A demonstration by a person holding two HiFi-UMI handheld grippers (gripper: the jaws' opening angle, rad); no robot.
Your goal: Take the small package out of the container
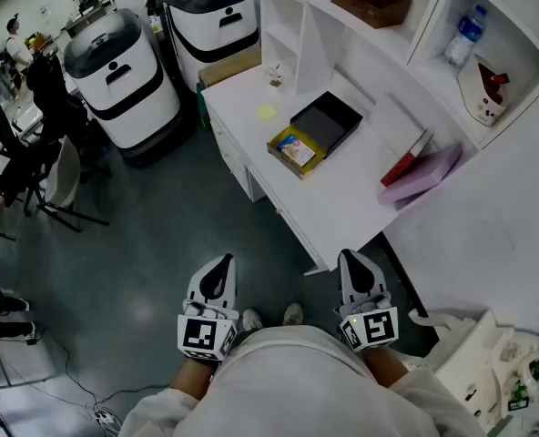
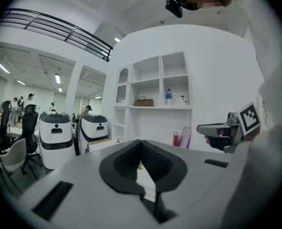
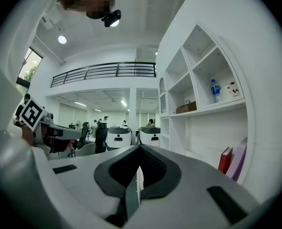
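- No word, number or brand can be read in any view.
- The marker cube on the left gripper and the one on the right gripper bear black-and-white square patterns — no letters.
- The small package in the yellow container carries print too small to read.
- The bottle has a label — blurred.

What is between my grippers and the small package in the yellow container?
Nothing visible. The left gripper and right gripper hang shut short of the desk; the yellow container lies open, black lid beside it, small package exposed.
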